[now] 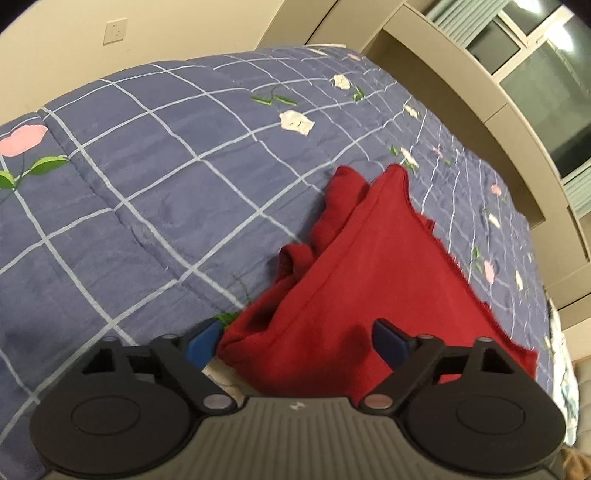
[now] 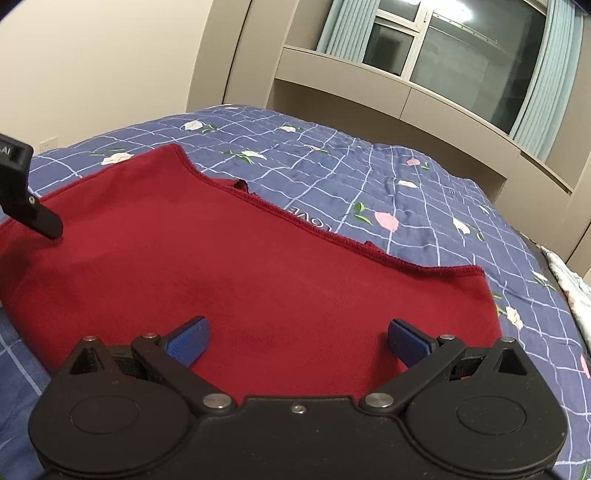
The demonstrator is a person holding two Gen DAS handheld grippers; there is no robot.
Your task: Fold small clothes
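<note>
A dark red garment (image 1: 354,273) lies on the bed, partly folded, with bunched layers at its far left side. In the right wrist view it (image 2: 229,266) lies mostly flat with a stitched hem along its far edge. My left gripper (image 1: 295,341) is open, its blue pads wide apart just above the garment's near corner. My right gripper (image 2: 297,341) is open and empty, low over the garment's near edge. Part of the left gripper (image 2: 26,195) shows at the left of the right wrist view, its tip touching the red cloth.
The bed is covered by a blue checked quilt (image 1: 147,177) with flower prints. A beige wall shelf unit (image 2: 406,99) and a window with pale curtains (image 2: 461,55) stand behind the bed. A wall socket (image 1: 115,31) is on the far wall.
</note>
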